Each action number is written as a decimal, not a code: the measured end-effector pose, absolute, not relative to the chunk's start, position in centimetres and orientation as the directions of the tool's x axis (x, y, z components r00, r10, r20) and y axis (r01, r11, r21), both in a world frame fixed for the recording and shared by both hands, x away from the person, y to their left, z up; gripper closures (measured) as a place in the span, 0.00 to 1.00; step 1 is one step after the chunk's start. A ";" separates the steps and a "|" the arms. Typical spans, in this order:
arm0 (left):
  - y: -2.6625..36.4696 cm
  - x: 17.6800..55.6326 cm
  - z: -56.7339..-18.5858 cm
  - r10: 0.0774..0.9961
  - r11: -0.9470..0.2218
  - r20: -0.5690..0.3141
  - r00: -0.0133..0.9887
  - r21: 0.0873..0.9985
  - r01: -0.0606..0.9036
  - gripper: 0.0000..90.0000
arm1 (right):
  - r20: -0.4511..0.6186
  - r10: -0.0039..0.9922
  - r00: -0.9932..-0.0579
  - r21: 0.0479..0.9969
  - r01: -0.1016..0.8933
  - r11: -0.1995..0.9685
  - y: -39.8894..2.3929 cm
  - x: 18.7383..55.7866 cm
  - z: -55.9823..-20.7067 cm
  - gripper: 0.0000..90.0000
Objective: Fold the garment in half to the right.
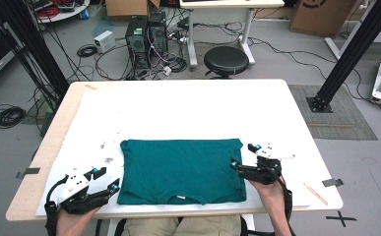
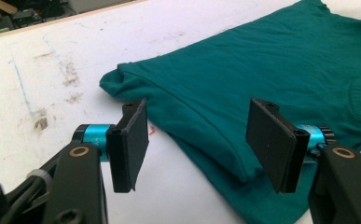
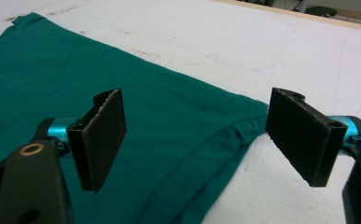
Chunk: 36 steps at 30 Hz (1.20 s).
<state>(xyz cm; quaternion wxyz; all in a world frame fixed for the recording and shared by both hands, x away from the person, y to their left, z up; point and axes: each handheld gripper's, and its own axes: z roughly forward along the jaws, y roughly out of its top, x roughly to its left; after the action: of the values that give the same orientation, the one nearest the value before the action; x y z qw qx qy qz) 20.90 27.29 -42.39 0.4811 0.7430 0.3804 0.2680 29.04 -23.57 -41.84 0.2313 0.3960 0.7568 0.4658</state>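
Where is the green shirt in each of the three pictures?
High view: the green shirt lies flat at the table's near middle, between both grippers.
Left gripper view: it fills the upper right, its folded edge running down between the open jaws.
Right gripper view: it covers the left half, one corner reaching toward the right jaw.
Shared landmark: the white table cover.

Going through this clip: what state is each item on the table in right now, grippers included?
teal T-shirt: lying flat, sides folded in, collar at the near edge.
left gripper: open, at the shirt's left edge, holding nothing.
right gripper: open, at the shirt's right edge, holding nothing.
wooden stick: lying loose near the table's right corner.
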 end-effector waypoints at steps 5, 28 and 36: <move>27.0 20.0 -42.6 0.835 -0.243 0.029 0.549 0.915 0.322 0.45 | 0.018 0.797 -0.603 0.890 0.373 0.262 -22.5 29.4 -41.4 0.23; 24.2 20.8 -46.3 0.883 -0.211 -0.045 0.467 0.851 0.482 0.51 | -0.039 0.726 -0.687 0.888 0.310 0.341 -16.4 31.6 -39.3 0.23; 23.7 20.1 -46.5 0.891 -0.204 -0.046 0.451 0.848 0.490 0.56 | -0.054 0.718 -0.694 0.885 0.300 0.357 -15.3 32.0 -39.2 0.23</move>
<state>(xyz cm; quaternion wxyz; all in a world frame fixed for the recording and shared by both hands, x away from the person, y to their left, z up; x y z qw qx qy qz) 20.14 23.74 -46.47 0.4237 0.7388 0.4674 0.2370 31.98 -15.32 -39.24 0.2231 0.3209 0.7928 0.4677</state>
